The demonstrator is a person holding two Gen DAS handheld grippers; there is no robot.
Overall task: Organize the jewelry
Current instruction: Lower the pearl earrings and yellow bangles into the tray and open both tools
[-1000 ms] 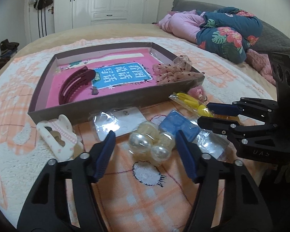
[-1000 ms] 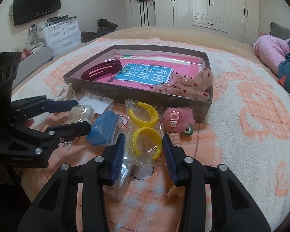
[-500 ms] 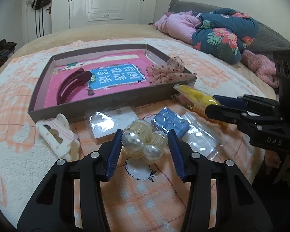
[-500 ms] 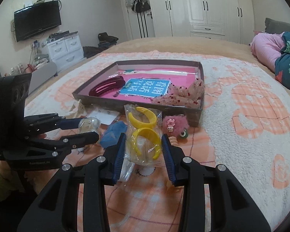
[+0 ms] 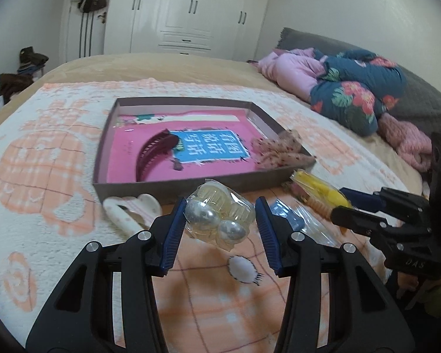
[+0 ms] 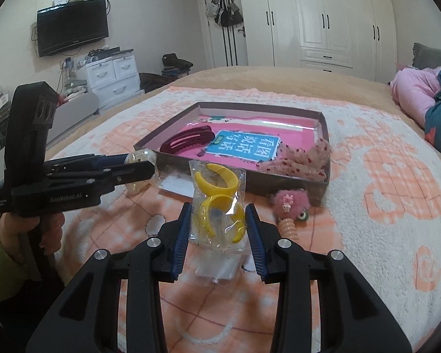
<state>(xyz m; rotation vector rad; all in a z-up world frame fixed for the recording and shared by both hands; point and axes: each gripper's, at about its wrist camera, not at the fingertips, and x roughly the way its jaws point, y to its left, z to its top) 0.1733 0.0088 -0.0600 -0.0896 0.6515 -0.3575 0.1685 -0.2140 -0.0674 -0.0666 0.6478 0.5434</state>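
While the left gripper is pinching a clear plastic packet of pearl hair clips between its blue-padded fingers, the packet is hanging just in front of the near wall of the shallow brown box, lifted off the bed blanket. Inside the packet, two glossy silver-white pearls are sitting against pale yellow translucent clips.

The right gripper is squeezing a second clear packet, the yellow hair clips, which is standing upright between its fingers, also just in front of the box. Two curved yellow clips are showing through the wrinkled film, one above the other.

Inside the box, a dark red claw clip is lying left of centre on a pink lining, and a blue card with large white Chinese characters is lying beside it. A dotted beige mesh bow is draping over the box's right near corner. In front of the box's left corner, a white heart-shaped clip is resting on the blanket; in front of its right corner, a pink fluffy hair tie is lying near a green bead.

On the body of the right gripper, the letters "DAS" are reading clearly; the left gripper's body is carrying a "GenRobot.AI" marking.
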